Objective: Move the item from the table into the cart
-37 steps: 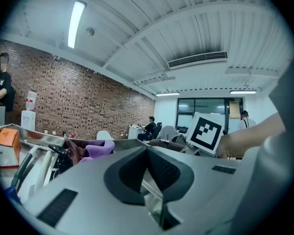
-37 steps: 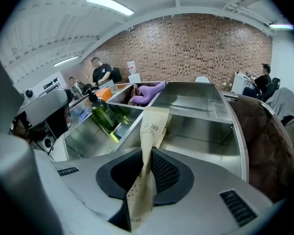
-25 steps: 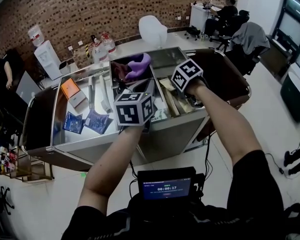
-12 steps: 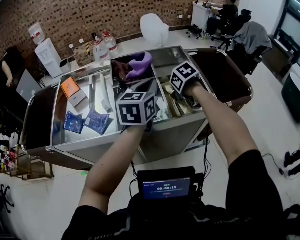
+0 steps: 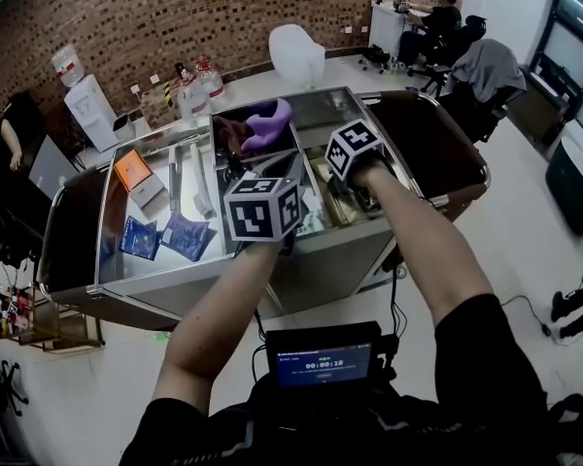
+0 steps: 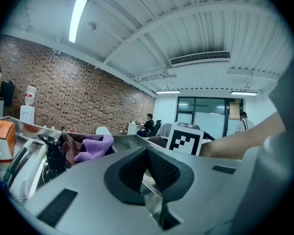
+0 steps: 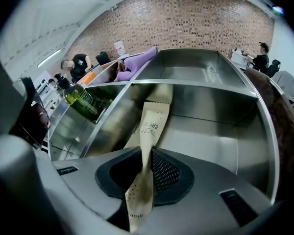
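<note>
The right gripper (image 7: 148, 154) has sunk a little deeper into the brushed-steel cart (image 7: 211, 131), and its dark ribbed jaws have just been opening slightly. They stand narrow and still pinch the flat, cream paper toothbrush packet (image 7: 154, 119), whose serrated far end reaches into the smooth right-hand compartment beside the slanted divider (image 7: 112, 112). The left gripper (image 6: 147, 153) hovers level over the cart's front with its jaw tips together and nothing between them, near a crumpled purple cloth (image 6: 94, 146).

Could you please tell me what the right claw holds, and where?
Right claw pinches the toothbrush packet near one end; its jaws have just been opening.
</note>
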### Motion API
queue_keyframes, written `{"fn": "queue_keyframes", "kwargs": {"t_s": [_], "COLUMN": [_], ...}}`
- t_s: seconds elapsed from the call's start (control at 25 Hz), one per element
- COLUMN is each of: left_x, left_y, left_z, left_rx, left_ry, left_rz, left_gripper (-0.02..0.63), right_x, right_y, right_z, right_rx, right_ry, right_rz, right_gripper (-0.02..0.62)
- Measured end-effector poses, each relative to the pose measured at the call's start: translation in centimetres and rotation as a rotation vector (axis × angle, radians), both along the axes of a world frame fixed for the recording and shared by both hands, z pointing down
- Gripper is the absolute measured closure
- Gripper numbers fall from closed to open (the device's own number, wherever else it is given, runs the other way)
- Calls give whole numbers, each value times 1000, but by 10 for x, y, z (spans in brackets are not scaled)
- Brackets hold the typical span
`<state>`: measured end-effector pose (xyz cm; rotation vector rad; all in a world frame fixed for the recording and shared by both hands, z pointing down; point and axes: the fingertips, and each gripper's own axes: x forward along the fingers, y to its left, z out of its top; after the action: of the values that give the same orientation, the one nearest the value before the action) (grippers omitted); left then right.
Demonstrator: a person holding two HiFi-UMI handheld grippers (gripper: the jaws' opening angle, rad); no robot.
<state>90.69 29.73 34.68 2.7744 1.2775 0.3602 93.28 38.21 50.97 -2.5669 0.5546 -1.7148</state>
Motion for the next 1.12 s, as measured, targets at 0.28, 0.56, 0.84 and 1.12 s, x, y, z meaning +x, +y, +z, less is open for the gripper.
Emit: {"fn": "queue_keyframes", "kwargs": {"t_s": [0.28,0.56,0.84,1.12], "left_x": [-4,-15,-36,-70], "left_y": [-2,-3,-10,-29], "left_z": [-1,-8,-27,-53], "left_rx": [-1,-15,-62,-117], "left_ry": [3,14,60,183], "left_rz": [-1,7,18,45], "left_gripper": [606,604,604,604], "right_x": [-7,-15,-27,-82], "right_y": [1,3,-12,-30], "right_z": [-9,-35,-93,-183], "right_rx": [25,72,231,456], "right_ry": [20,98,312,668], "right_rz": [6,21,-21,-98], "right_gripper": [459,445,445,445]}}
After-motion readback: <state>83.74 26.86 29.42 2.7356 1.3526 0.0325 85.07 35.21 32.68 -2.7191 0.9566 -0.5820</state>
